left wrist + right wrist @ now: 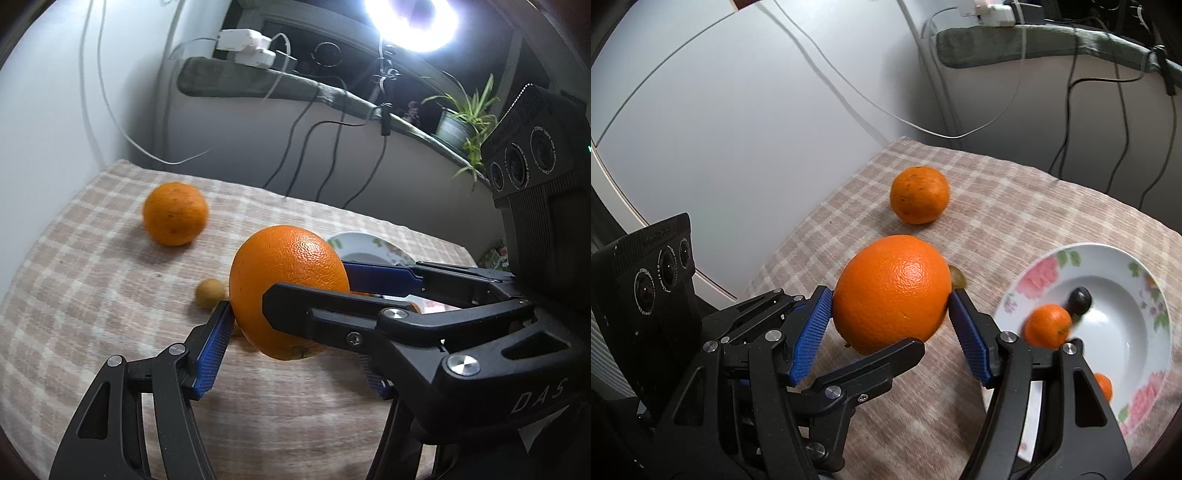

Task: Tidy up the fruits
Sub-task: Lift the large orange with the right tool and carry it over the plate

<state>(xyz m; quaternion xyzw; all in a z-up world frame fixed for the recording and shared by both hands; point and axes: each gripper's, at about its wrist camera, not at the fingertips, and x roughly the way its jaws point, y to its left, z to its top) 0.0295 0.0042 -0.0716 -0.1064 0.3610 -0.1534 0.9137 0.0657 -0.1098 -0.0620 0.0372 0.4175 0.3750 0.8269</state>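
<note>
A large orange [284, 258] [894, 280] hangs just above the checked cloth, held from two sides. My left gripper [295, 332] [849, 319] is shut on it, its blue pads [214, 347] against the fruit's left and lower sides. My right gripper [891, 295] [306, 284] is shut on the same orange, with a pad [812, 332] on each flank. A second orange [174, 213] [919, 194] lies farther back on the cloth. A small brown fruit [209, 292] [957, 277] sits just behind the held orange. The floral plate [1049, 273] [354, 242] at right holds a small tangerine [1047, 325], a dark grape [1080, 300] and another tangerine [1102, 386].
The checked tablecloth [92, 288] ends at a white wall [48, 110] on the left and back. Cables [295, 147] hang from a sill with power strips [243, 48]. A potted plant [465, 118] and a bright ring light [410, 22] stand at the back right.
</note>
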